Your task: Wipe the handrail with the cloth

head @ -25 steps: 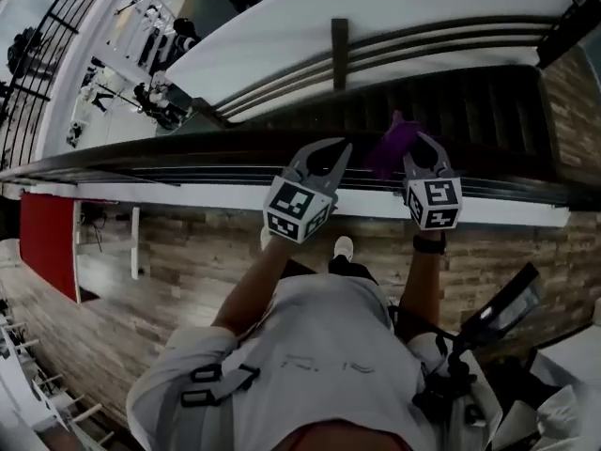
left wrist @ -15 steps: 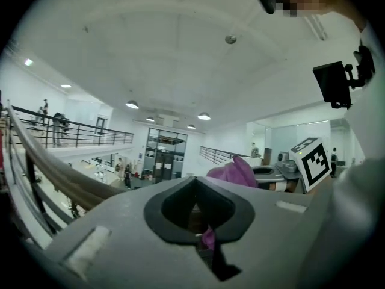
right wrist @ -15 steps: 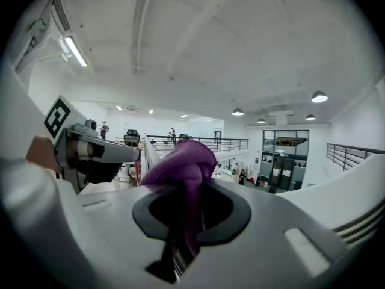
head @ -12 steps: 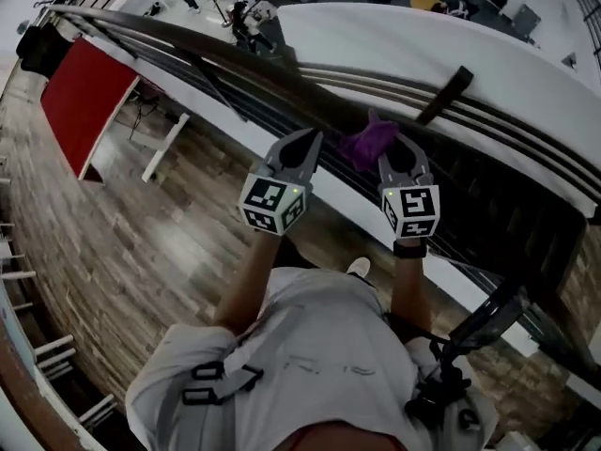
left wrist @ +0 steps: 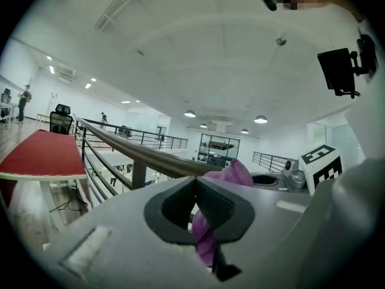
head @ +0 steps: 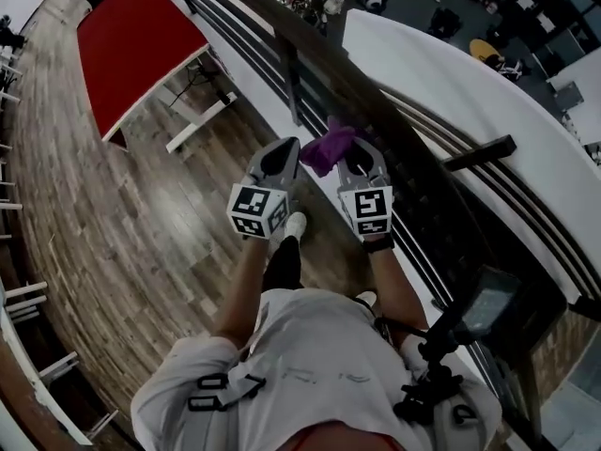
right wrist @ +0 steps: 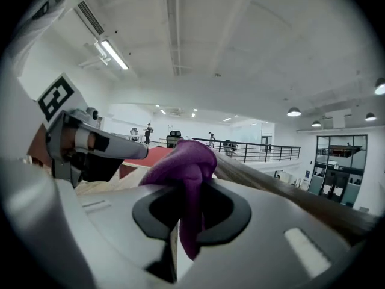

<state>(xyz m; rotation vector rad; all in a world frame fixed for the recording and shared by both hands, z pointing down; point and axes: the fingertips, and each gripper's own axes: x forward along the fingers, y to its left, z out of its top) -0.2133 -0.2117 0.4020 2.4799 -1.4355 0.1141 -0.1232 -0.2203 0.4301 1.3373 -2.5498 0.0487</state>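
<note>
The dark handrail [head: 305, 45] runs diagonally from the top left down to the right. A purple cloth [head: 327, 147] lies bunched on it, and my right gripper [head: 362, 158] is shut on that cloth. In the right gripper view the cloth [right wrist: 183, 161] bulges above the closed jaws, with the handrail [right wrist: 271, 188] stretching away to the right. My left gripper [head: 279, 156] is beside the cloth on its left, jaws shut with nothing between them. In the left gripper view the cloth [left wrist: 231, 173] shows past the closed tips and the handrail [left wrist: 144, 152] runs off to the left.
A red-topped table [head: 141, 45] stands on the wooden floor [head: 113, 214] to my left. Beyond the rail is a drop to a lower floor, and a white curved wall [head: 451, 73]. A railing post [head: 291, 87] stands just ahead of the grippers. My shoe [head: 294, 224] shows below them.
The view has swung round, so the rail now runs diagonally and the red table is in sight. Both grippers and the cloth have stayed together on the rail.
</note>
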